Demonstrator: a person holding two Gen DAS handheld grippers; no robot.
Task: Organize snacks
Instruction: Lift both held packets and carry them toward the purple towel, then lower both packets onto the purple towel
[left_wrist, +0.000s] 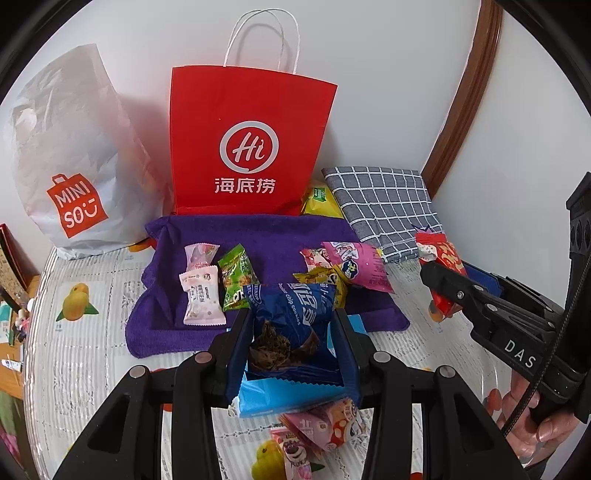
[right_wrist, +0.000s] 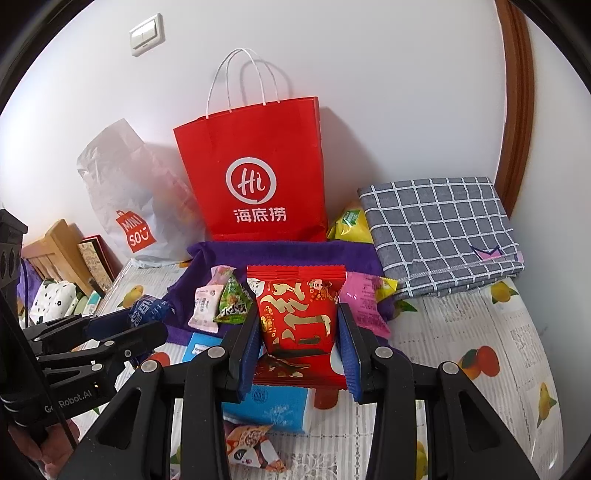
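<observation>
Blue cookie pack (left_wrist: 291, 321) pinched in left gripper (left_wrist: 291, 332), red pack (right_wrist: 299, 317) pinched in right gripper (right_wrist: 301, 332). Both held above towel's (left_wrist: 266, 232) near edge, likely for sorting. Other snacks left on towel; red bag (left_wrist: 251, 122) stood at table's far edge.

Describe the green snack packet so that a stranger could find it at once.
Find the red paper bag by the wall; a purple towel lies before it. The green packet lies there, right of two pale pink packets. It is the only green wrapper there.
</observation>
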